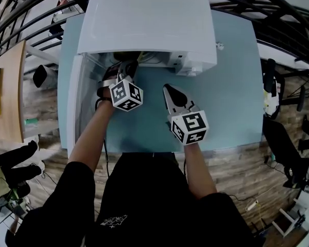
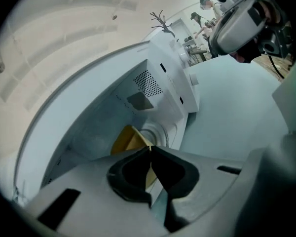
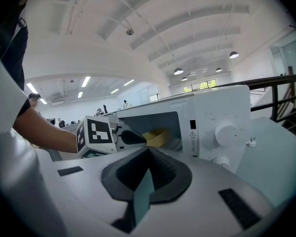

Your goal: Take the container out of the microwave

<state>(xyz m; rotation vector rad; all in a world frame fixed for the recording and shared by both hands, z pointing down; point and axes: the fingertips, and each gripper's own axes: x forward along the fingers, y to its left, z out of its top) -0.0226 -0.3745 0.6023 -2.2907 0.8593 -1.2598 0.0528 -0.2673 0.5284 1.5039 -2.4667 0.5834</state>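
Observation:
A white microwave point(image 1: 144, 24) stands on the light blue table point(image 1: 232, 86), its door point(image 1: 74, 102) swung open to the left. Inside the cavity sits a yellow container point(image 2: 126, 139), which also shows in the right gripper view point(image 3: 157, 138). My left gripper point(image 1: 127, 66) reaches into the opening, and its jaws point(image 2: 150, 149) are pinched together on the container's rim. My right gripper point(image 1: 167, 88) hovers over the table in front of the microwave, to the right of the left one. It is shut point(image 3: 148, 151) with nothing in it.
The control panel with knobs point(image 3: 226, 132) is on the microwave's right side. A small white object point(image 1: 220, 46) lies beside the microwave on the table. Black railings point(image 1: 278, 14) run behind, and a dark chair point(image 1: 283, 138) stands off the table's right edge.

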